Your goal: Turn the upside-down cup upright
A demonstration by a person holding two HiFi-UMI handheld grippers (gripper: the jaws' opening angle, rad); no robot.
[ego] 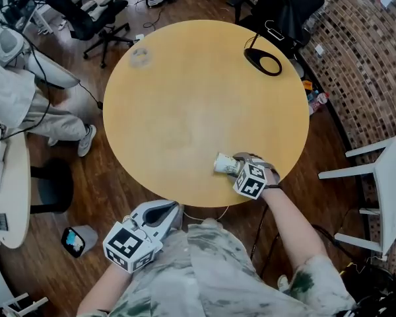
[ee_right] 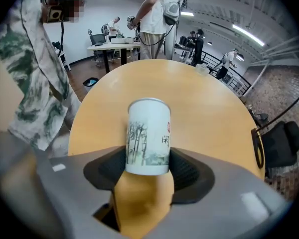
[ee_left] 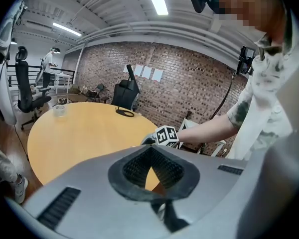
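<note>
At lower left of the head view, the left gripper [ego: 160,214] hung just off the round wooden table [ego: 185,98], near its edge, jaws together with nothing between them. Toward lower right, the white printed cup [ego: 225,164] was tipped sideways over the tabletop, one end clamped in the right gripper [ego: 241,169], whose jaws pressed tight on it

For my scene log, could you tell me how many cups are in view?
2: a printed cup in the right gripper near the table's near edge; a clear cup by its far edge.
</note>
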